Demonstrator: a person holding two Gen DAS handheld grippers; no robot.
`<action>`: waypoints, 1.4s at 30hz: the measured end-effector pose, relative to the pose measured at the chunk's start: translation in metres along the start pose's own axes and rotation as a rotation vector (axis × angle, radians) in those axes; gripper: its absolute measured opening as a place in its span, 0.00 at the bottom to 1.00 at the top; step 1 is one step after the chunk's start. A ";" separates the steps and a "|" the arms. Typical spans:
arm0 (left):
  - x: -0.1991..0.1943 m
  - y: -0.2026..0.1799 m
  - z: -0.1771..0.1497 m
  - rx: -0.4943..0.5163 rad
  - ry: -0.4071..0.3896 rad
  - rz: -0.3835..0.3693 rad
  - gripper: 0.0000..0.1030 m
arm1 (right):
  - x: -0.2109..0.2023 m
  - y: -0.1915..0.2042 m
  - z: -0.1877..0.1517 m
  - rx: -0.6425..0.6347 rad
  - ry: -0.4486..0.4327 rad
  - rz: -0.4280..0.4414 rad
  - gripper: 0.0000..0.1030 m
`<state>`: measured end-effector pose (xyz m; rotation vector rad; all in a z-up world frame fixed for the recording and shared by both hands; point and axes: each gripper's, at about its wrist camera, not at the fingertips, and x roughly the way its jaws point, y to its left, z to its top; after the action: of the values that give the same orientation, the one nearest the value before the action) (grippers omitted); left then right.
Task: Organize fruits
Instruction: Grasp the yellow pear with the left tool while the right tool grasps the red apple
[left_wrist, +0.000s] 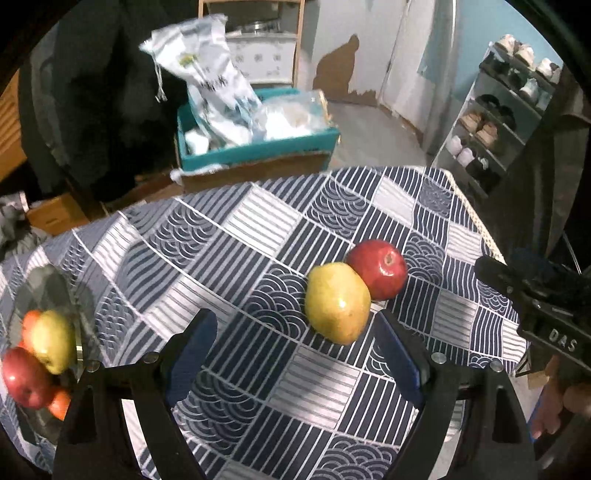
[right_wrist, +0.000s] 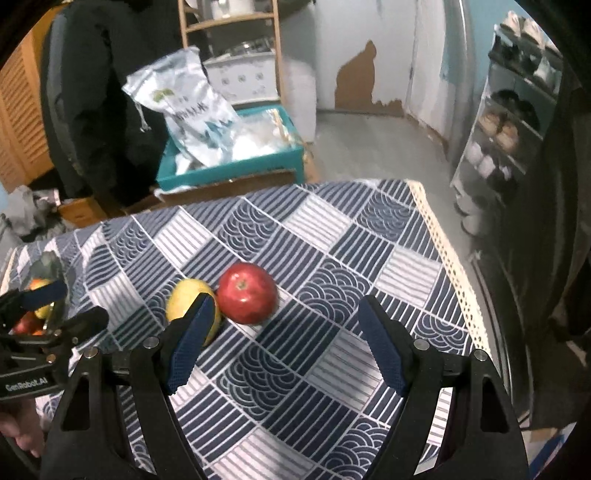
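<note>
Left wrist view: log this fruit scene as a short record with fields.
surface: patterned tablecloth
loose fruit: yellow pear touching red apple
container: glass bowl at left, holding apples, a pear and oranges
left gripper: open, empty, near the pear
right gripper: open, empty, near the red apple

Both grippers are black plastic frames with triangular cut-outs, silver round screws at the joints and blue textured pads on the fingers. The left gripper (right_wrist: 55, 306) bears white "GenRobot.AI" lettering; the right gripper (left_wrist: 517, 291) reads "DAS".
</note>
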<state>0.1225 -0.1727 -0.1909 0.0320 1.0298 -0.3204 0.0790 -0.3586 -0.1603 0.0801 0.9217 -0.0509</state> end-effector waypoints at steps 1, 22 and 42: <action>0.007 -0.001 0.001 -0.006 0.013 -0.007 0.85 | 0.004 -0.002 -0.001 0.001 0.010 -0.002 0.78; 0.092 -0.024 0.006 0.019 0.137 -0.073 0.85 | 0.068 -0.032 -0.012 0.093 0.130 0.002 0.78; 0.100 -0.015 0.003 -0.025 0.140 -0.125 0.66 | 0.076 -0.023 -0.005 0.081 0.144 0.050 0.78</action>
<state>0.1683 -0.2122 -0.2720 -0.0328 1.1772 -0.4236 0.1193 -0.3822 -0.2253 0.1842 1.0606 -0.0363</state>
